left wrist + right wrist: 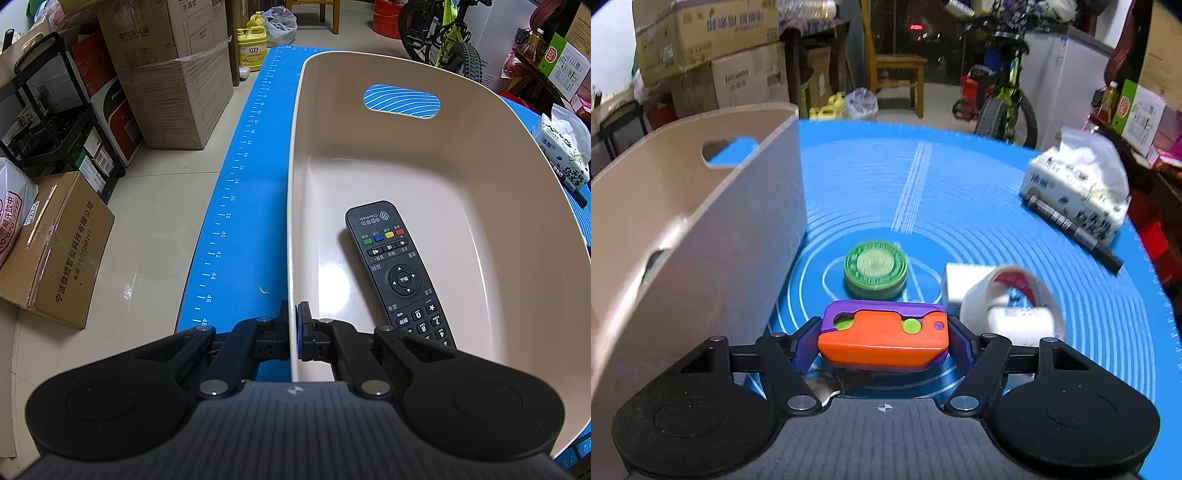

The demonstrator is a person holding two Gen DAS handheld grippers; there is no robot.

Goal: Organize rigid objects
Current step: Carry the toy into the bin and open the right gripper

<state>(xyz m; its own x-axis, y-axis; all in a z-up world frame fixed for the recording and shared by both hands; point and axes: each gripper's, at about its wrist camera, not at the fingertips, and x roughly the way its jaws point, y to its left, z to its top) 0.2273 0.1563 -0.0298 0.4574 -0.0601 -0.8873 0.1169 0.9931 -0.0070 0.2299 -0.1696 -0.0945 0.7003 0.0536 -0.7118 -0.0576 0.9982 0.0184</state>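
Beyond my worktop, cardboard boxes (173, 77) stack at ten o'clock, a yellow detergent jug (252, 42) at twelve, a green bicycle (443, 33) at one.

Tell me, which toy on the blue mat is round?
The green disc, flat on the mat. The orange and purple toy in the right gripper is boxy.

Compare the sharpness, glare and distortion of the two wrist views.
Left wrist view: sharp, remote labels legible, a bright glare patch on the bin floor, mat edge bowed by the fisheye. Right wrist view: softer, tape roll and tissue pack smeared, orange toy fairly crisp.
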